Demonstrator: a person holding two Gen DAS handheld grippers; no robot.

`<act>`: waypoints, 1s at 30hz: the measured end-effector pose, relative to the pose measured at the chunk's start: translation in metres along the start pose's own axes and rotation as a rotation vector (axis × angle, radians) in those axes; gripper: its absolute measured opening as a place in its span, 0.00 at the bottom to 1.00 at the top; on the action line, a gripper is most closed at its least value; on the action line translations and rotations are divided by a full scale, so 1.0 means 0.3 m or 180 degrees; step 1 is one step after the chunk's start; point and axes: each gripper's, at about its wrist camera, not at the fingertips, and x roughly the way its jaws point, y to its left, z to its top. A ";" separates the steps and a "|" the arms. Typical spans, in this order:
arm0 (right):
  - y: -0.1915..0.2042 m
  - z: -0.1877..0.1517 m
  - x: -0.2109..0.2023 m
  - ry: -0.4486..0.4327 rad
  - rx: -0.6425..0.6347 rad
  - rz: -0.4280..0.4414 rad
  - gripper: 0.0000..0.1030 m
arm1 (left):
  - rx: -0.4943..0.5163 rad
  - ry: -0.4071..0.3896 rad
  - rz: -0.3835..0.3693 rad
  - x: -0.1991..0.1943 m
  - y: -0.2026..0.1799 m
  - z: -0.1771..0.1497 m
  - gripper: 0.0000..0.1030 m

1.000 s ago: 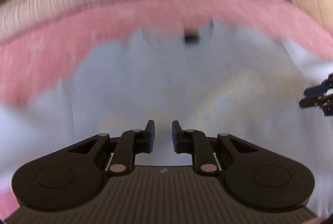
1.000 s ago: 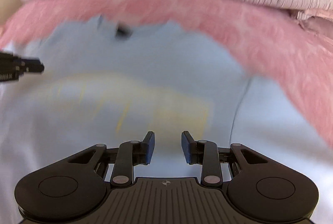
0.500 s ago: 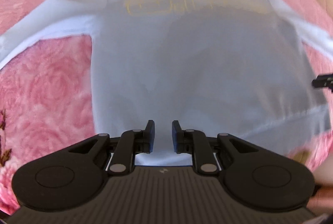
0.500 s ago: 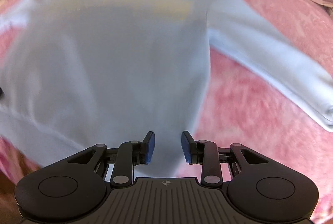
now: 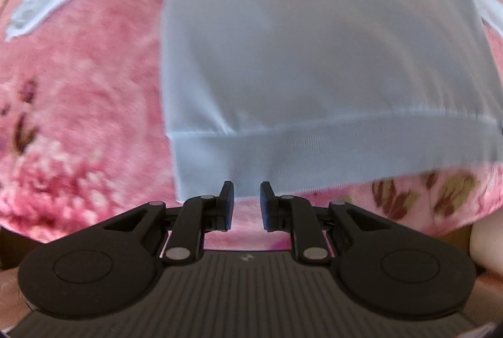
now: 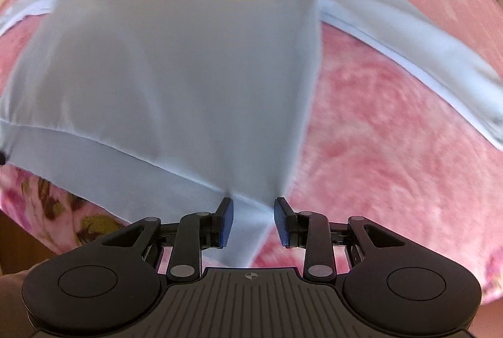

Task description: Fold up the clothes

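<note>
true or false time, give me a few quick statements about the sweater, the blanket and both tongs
1. The light blue sweater lies spread flat on a pink blanket. True.
2. The left tongs are clamped on a sleeve. False: they are open near the sweater's hem.
3. The right tongs are open over the hem's corner. True.
4. The sweater is folded in half. False: both sleeves are spread out.

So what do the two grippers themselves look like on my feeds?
Both look alike: the left gripper and right gripper are matte black, each with two slim linkage arms on silver pivot pins, round housings at either side and a ribbed dark-grey base bearing a small white mark. The fingers carry blue pads. No cables show.
</note>
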 end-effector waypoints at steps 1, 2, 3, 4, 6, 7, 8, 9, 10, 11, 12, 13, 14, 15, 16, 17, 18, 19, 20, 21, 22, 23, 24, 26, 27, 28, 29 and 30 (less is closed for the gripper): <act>-0.004 0.001 -0.026 -0.0050 0.0161 0.0039 0.32 | -0.0049 -0.0056 0.0008 -0.029 0.006 0.030 0.15; -0.006 0.008 -0.052 -0.0095 0.0307 0.0070 0.32 | -0.0077 -0.0115 0.0018 -0.061 0.009 0.064 0.15; -0.006 0.021 -0.077 -0.0135 0.0439 0.0094 0.32 | -0.0091 -0.0172 0.0031 -0.095 0.010 0.102 0.15; -0.006 0.040 -0.098 -0.0152 0.0553 0.0112 0.33 | -0.0096 -0.0226 0.0041 -0.128 0.011 0.138 0.15; 0.004 0.072 -0.137 -0.0137 0.0746 0.0154 0.40 | -0.0063 -0.0336 0.0045 -0.194 0.012 0.203 0.15; 0.008 0.094 -0.152 -0.0146 0.0843 0.0179 0.45 | -0.0039 -0.0378 0.0053 -0.222 0.014 0.225 0.16; 0.014 0.107 -0.173 -0.0171 0.0927 0.0184 0.47 | -0.0012 -0.0413 0.0057 -0.252 0.017 0.243 0.17; 0.024 0.115 -0.198 -0.0201 0.1000 0.0178 0.48 | 0.0018 -0.0442 0.0056 -0.284 0.023 0.257 0.20; 0.036 0.123 -0.223 -0.0227 0.1060 0.0156 0.50 | 0.0050 -0.0463 0.0043 -0.311 0.029 0.264 0.22; 0.048 0.130 -0.249 -0.0249 0.1102 0.0114 0.51 | 0.0085 -0.0475 0.0018 -0.335 0.036 0.264 0.22; 0.062 0.135 -0.278 -0.0269 0.1139 0.0063 0.52 | 0.0120 -0.0488 -0.0007 -0.359 0.043 0.263 0.22; 0.081 0.135 -0.311 -0.0290 0.1179 0.0009 0.53 | 0.0157 -0.0498 -0.0022 -0.384 0.048 0.260 0.22; 0.099 0.136 -0.345 -0.0314 0.1215 -0.0033 0.53 | 0.0200 -0.0510 -0.0025 -0.409 0.054 0.256 0.22; 0.116 0.137 -0.378 -0.0346 0.1244 -0.0064 0.53 | 0.0245 -0.0524 -0.0025 -0.431 0.062 0.254 0.22; 0.134 0.139 -0.413 -0.0384 0.1268 -0.0094 0.54 | 0.0281 -0.0544 -0.0022 -0.454 0.070 0.250 0.22; 0.150 0.141 -0.448 -0.0435 0.1285 -0.0118 0.54 | 0.0306 -0.0573 -0.0012 -0.478 0.077 0.244 0.22; 0.165 0.143 -0.482 -0.0500 0.1295 -0.0136 0.54 | 0.0334 -0.0613 0.0006 -0.503 0.083 0.240 0.22; 0.180 0.145 -0.518 -0.0564 0.1310 -0.0154 0.55 | 0.0354 -0.0660 0.0024 -0.530 0.089 0.237 0.22; 0.195 0.146 -0.554 -0.0628 0.1328 -0.0168 0.56 | 0.0365 -0.0721 0.0037 -0.561 0.094 0.234 0.22; 0.206 0.146 -0.585 -0.0691 0.1337 -0.0175 0.56 | 0.0374 -0.0803 0.0045 -0.596 0.100 0.230 0.22; 0.214 0.147 -0.612 -0.0753 0.1338 -0.0178 0.57 | 0.0376 -0.0879 0.0042 -0.630 0.104 0.225 0.22; 0.224 0.146 -0.638 -0.0808 0.1336 -0.0195 0.58 | 0.0374 -0.0945 0.0035 -0.663 0.107 0.221 0.22; 0.234 0.143 -0.663 -0.0858 0.1332 -0.0227 0.59 | 0.0366 -0.1010 0.0019 -0.695 0.109 0.216 0.23; 0.245 0.135 -0.702 -0.0929 0.1334 -0.0264 0.60 | 0.0342 -0.1109 -0.0014 -0.750 0.111 0.204 0.25; 0.247 0.130 -0.717 -0.0949 0.1340 -0.0266 0.60 | 0.0331 -0.1152 -0.0020 -0.774 0.109 0.196 0.26; 0.247 0.125 -0.730 -0.0959 0.1348 -0.0254 0.60 | 0.0318 -0.1195 -0.0023 -0.795 0.107 0.187 0.26; 0.245 0.119 -0.741 -0.0966 0.1350 -0.0245 0.60 | 0.0300 -0.1235 -0.0024 -0.816 0.103 0.177 0.26; 0.239 0.113 -0.752 -0.0969 0.1344 -0.0238 0.60 | 0.0276 -0.1263 -0.0024 -0.833 0.098 0.165 0.26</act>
